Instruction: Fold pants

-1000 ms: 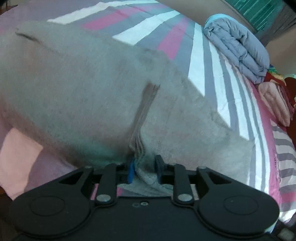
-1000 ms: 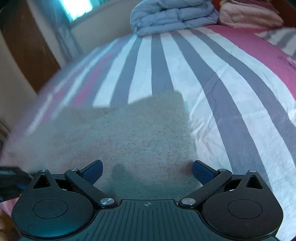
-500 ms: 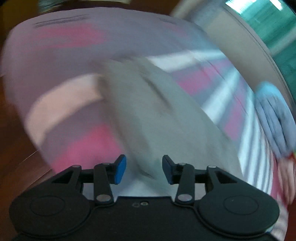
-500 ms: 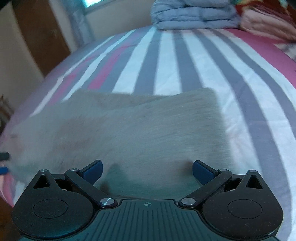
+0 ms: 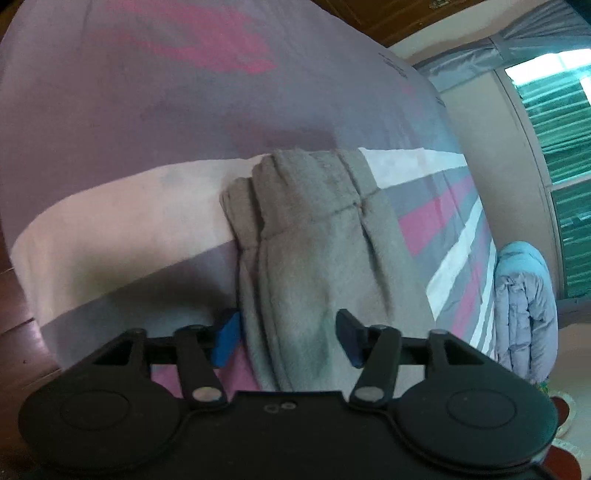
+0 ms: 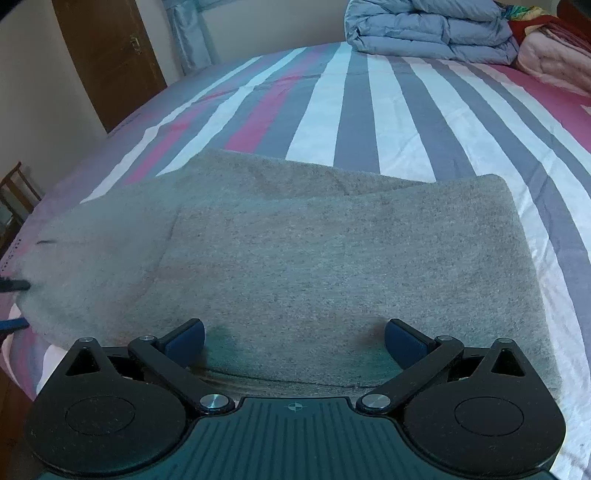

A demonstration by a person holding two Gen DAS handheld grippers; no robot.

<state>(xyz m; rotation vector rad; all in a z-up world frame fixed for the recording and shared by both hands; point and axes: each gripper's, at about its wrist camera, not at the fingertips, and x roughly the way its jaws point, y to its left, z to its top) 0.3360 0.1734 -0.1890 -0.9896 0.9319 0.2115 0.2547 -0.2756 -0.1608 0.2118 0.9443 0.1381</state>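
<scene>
Two tools are in view, one per wrist camera. Left tool [image 5: 287,338]: its jaws are opening, and the folded edge of the grey pants [image 5: 317,258] lies between the blue pads [image 5: 226,338] without being pressed by both; the left pad sits just beside the cloth, the right pad stands apart from it. Beyond this tool the stacked layers and hems of the pants run away over the edge of the striped bed [image 5: 155,110].

Right tool [image 6: 294,341]: its jaws stand wide open, hovering above the near edge of the pants [image 6: 332,258] and gripping nothing. Ahead of it the pants lie flat on the bed [image 6: 369,122], folded double, with one layer offset to the left. Farther on, a folded blue-grey quilt [image 6: 424,29] rests at the bed's far end, with pink bedding [image 6: 554,59] beside it.
</scene>
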